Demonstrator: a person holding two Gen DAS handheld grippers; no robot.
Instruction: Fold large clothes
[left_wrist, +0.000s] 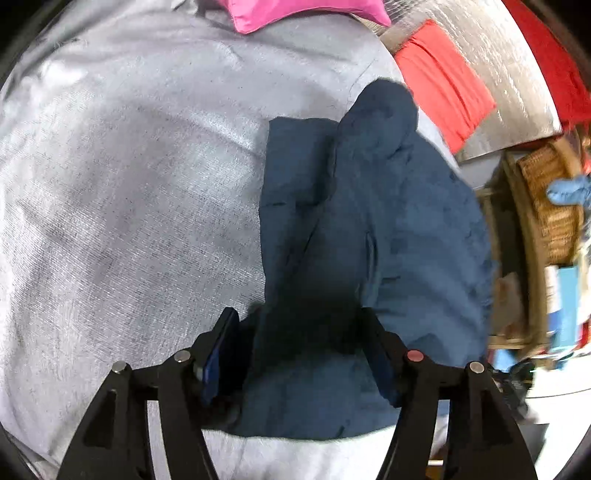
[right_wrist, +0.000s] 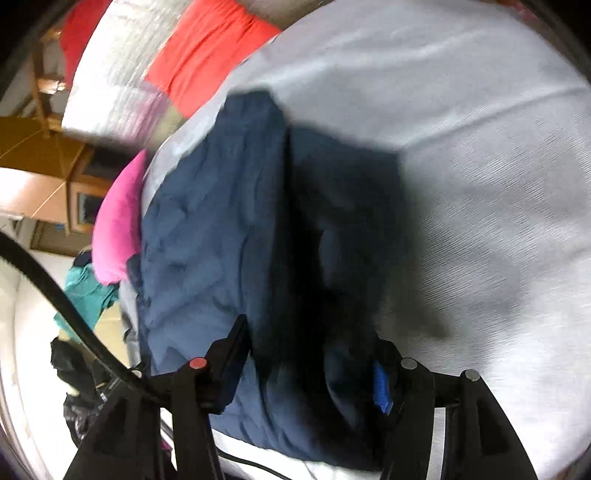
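Observation:
A dark blue garment (left_wrist: 369, 206) lies partly folded on the grey bed sheet (left_wrist: 129, 184), with one layer doubled over another and a narrow end pointing away. My left gripper (left_wrist: 299, 314) hovers over its near end, jaws apart, the cloth lying loose beneath and between the fingers without being pinched. In the right wrist view the same garment (right_wrist: 221, 221) spreads on the sheet (right_wrist: 480, 147). My right gripper (right_wrist: 313, 332) stands open over its near edge, and neither pad presses the fabric. The picture there is blurred.
A pink pillow (left_wrist: 303, 11) (right_wrist: 118, 229) and a red cloth (left_wrist: 443, 85) (right_wrist: 210, 48) lie at the bed's edge. A wicker basket (left_wrist: 550, 199) stands beside the bed. Teal clothing (right_wrist: 88, 295) and a black cable (right_wrist: 55, 288) sit at the left.

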